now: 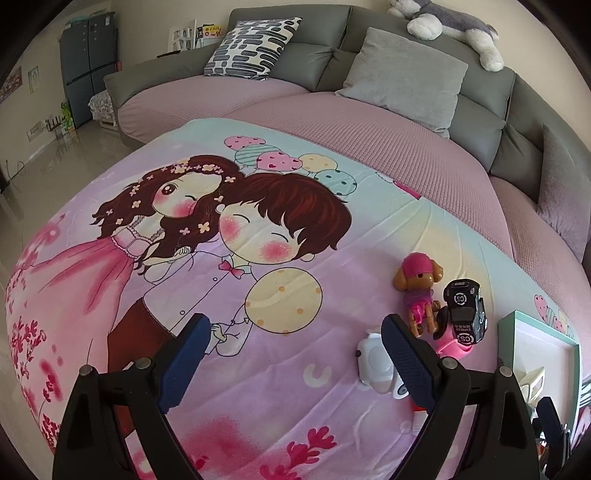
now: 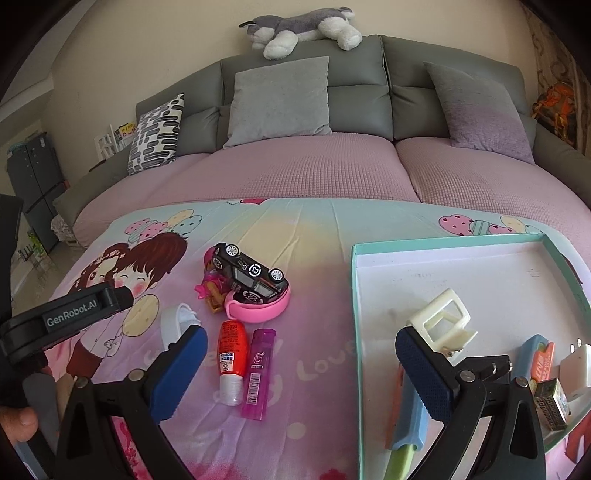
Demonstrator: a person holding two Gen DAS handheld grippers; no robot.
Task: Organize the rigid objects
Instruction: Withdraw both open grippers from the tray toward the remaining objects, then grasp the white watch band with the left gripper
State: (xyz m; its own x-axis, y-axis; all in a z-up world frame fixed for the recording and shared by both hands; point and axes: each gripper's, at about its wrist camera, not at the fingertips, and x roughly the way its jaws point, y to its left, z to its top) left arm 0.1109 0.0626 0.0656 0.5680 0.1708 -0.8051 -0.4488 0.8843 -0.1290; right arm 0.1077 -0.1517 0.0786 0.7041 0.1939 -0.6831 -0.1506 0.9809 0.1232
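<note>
My left gripper is open and empty above the cartoon-print blanket. Just to its right lie a white strap-like object, a toy dog in a pink cap and a black toy car. My right gripper is also open, holding nothing. Ahead of it on the blanket lie a red bottle and a purple lighter. Further off, the black toy car rests tilted on a pink round case. The teal-rimmed tray stands at the right.
The tray holds a white clip, a blue and orange tool, a white charger and a small box. A grey sofa with cushions and a plush dog lies behind. A hand holds the left gripper's body.
</note>
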